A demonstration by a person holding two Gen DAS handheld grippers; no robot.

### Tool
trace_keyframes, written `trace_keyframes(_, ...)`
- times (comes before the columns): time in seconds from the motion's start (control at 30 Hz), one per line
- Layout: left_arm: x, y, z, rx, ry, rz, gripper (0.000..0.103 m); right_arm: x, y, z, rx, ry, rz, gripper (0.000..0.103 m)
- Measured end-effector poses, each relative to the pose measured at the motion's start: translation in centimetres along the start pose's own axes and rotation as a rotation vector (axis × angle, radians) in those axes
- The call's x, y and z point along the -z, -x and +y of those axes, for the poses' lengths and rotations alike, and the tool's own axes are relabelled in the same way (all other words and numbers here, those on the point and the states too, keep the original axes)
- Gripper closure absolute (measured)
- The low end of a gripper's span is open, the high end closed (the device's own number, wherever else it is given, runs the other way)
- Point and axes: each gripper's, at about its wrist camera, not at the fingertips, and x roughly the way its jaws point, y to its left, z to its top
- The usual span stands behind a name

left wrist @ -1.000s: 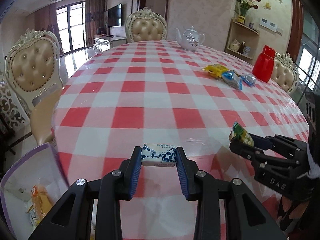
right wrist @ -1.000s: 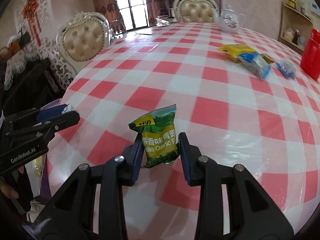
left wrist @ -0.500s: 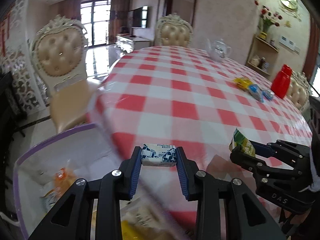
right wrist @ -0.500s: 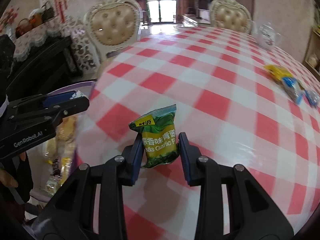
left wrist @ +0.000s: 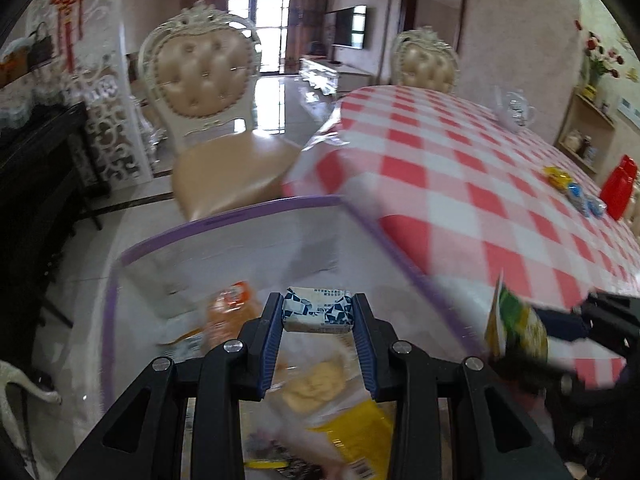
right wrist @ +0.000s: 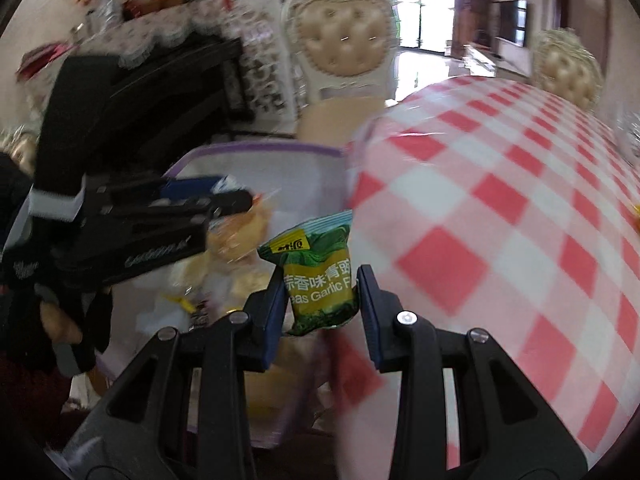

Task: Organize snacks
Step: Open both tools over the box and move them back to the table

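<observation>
My left gripper (left wrist: 318, 316) is shut on a blue-and-white snack bar (left wrist: 318, 314) and holds it above a clear bin with a purple rim (left wrist: 224, 218) beside the table. Several snack packs (left wrist: 316, 388) lie in the bin. My right gripper (right wrist: 320, 292) is shut on a green garlic-peas packet (right wrist: 320, 272), over the bin's edge next to the table. In the left wrist view the right gripper (left wrist: 516, 332) shows at right with the green packet (left wrist: 516, 330). The left gripper (right wrist: 228, 196) shows at left in the right wrist view, over the bin (right wrist: 256, 148).
The table with the red-and-white checked cloth (left wrist: 460, 168) is at right. On it are a few snack packs (left wrist: 572, 186), a red jug (left wrist: 620, 186) and a teapot (left wrist: 516, 110). A padded chair (left wrist: 208, 120) stands beyond the bin.
Both grippers have swung left off the table with their snacks still held. The left one is now over the bin; the right one is at the bin's edge.
</observation>
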Motion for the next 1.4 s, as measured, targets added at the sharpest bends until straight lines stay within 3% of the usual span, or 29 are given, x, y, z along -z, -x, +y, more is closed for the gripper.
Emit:
trace_keyframes(0.13,-0.1,0.0,1.2,-0.064,0.019,0.002,0.066,0.4,-1.1,2.8,-0.076,0.084,0.032,0.062)
trace_keyframes(0.2,-0.3,-0.1,1.4,-0.097,0.026,0.006,0.056,0.6,-1.4,3.4,-0.104,0.112,0.047,0.055)
trace_keyframes(0.27,-0.4,-0.1,1.3,-0.114,0.031,0.005,0.029,0.7,-1.3,3.6,-0.104,0.128,0.040,0.042)
trace_keyframes(0.3,-0.5,-0.1,1.2,-0.123,0.030,-0.001,0.026,0.6,-1.1,3.5,-0.097,0.127,0.031,0.033)
trace_keyframes(0.33,-0.6,-0.1,1.0,-0.129,0.026,-0.005,0.024,0.6,-0.8,3.1,-0.088,0.120,0.018,0.031)
trace_keyframes(0.57,-1.5,-0.5,-1.8,-0.125,-0.024,0.009,0.024,0.8,0.8,-0.9,-0.052,0.012,-0.032,0.031)
trace_keyframes(0.8,-3.4,-1.8,-7.9,-0.093,-0.127,0.018,0.024,1.7,3.2,-6.7,0.030,-0.111,-0.081,0.030)
trace_keyframes(1.0,-6.1,-3.8,-16.3,0.040,-0.231,0.041,0.023,4.2,7.3,-15.3,0.180,-0.258,-0.112,0.024)
trace_keyframes(1.13,-8.3,-6.0,-23.8,0.230,-0.282,0.079,0.023,6.6,10.1,-22.5,0.310,-0.405,-0.108,0.023)
trace_keyframes(1.23,-10.5,-7.9,-29.7,0.325,-0.310,0.044,0.023,8.1,11.5,-27.7,0.403,-0.488,-0.096,0.021)
trace_keyframes(1.3,-12.1,-9.6,-33.2,0.360,-0.300,0.018,0.023,8.9,12.1,-31.2,0.440,-0.552,-0.087,0.020)
trace_keyframes(1.4,-14.8,-13.0,-37.2,0.401,-0.205,0.016,0.023,10.1,13.0,-36.7,0.472,-0.661,-0.088,0.020)
